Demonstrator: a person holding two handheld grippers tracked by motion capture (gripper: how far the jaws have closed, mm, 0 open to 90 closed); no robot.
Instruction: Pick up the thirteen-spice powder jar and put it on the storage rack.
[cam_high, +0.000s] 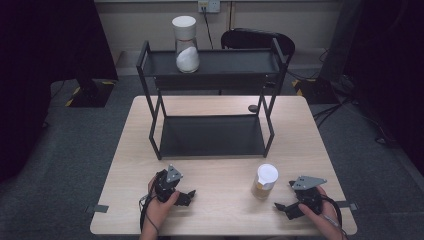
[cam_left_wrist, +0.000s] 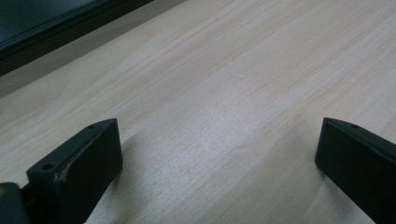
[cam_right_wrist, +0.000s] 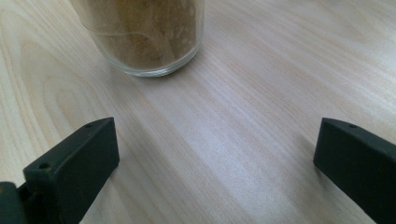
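1. High view: no writing can be read on any item. The jar (cam_high: 264, 181), white-lidded and filled with brown powder, stands upright on the surface (cam_high: 220, 210) near its front edge, just left of the right gripper (cam_high: 284, 206). That gripper is held low by a hand, its jaws spread and nothing gripped. The left gripper (cam_high: 186, 196) is held near the front left, jaws spread and empty, well apart from the jar. Bare surface lies between the two grippers. A black rack (cam_high: 212, 135) takes up the back half; a second jar (cam_high: 186, 44) with white contents stands on its top shelf.

2. Left gripper view: the jaws are seen wide apart over bare wood, and the rack's edge (cam_left_wrist: 56, 25) is seen at upper left.

3. Right gripper view: the jaws are spread wide; the jar's glass base (cam_right_wrist: 144, 35) stands ahead, toward the left jaw, untouched.
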